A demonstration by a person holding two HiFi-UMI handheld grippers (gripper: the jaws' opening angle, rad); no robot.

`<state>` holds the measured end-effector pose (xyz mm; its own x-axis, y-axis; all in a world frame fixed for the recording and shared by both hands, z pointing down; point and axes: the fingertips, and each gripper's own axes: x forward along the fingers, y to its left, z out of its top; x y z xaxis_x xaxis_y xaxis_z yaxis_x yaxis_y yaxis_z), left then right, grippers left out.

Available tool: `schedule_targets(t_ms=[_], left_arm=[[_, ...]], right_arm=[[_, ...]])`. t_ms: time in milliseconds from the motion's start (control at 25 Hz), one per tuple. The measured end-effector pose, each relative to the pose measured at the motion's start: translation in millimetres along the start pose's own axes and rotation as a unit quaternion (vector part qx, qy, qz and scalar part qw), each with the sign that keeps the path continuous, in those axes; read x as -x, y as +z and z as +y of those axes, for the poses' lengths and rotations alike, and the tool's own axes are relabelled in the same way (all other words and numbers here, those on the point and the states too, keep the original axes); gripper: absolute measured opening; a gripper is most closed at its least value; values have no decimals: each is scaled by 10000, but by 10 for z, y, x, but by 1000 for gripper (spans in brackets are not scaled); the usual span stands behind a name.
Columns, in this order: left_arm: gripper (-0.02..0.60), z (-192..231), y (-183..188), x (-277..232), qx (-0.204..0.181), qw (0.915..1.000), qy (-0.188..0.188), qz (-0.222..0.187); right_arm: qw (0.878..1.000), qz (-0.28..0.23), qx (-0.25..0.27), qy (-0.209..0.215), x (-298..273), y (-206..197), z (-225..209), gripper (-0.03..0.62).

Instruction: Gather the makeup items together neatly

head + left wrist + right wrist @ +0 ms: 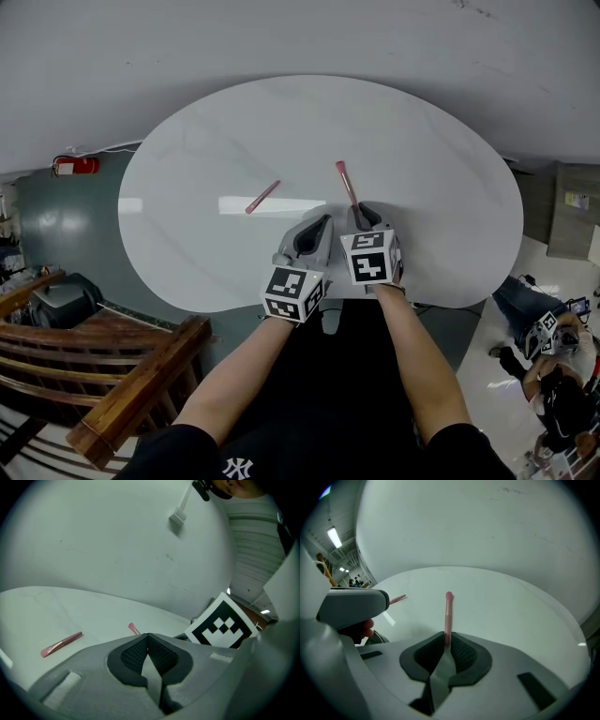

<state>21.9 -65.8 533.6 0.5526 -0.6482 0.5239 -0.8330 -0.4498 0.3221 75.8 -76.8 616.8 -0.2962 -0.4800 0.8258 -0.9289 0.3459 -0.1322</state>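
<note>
Two slim pink makeup sticks lie on the white oval table (441, 169). One pink stick (262, 197) lies loose left of centre, apart from both grippers; in the left gripper view it (61, 644) lies at the far left. The other, a pink brush (345, 183), points away from me with its near end between the jaws of my right gripper (359, 214). In the right gripper view the brush (448, 613) runs straight out from the right gripper (446, 638), which is shut on it. My left gripper (324, 222) hovers just left of it, shut and empty (148, 637).
The table's near edge runs right under both grippers. A wooden railing (103, 375) stands at the lower left, a red object (75, 166) lies on the floor at the left, and a person (555, 366) crouches at the lower right near a box (572, 211).
</note>
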Motion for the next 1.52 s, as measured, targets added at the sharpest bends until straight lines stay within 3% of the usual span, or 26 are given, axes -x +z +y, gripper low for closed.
schedule_targets(t_ms=[200,680,1520], left_arm=[[8,32,-4,46,47,10000,46,-10],[9,-55,-67,378,-28,9998,-154,-134],[8,-77,-310,740,-185,9992,-342,-58]], right_arm=[[10000,46,17,-37,10,-5,-24,38],[9945,-339,-976,172,408,-256,257,38],[9889,-322,-1387,436,575,-835,828,38]])
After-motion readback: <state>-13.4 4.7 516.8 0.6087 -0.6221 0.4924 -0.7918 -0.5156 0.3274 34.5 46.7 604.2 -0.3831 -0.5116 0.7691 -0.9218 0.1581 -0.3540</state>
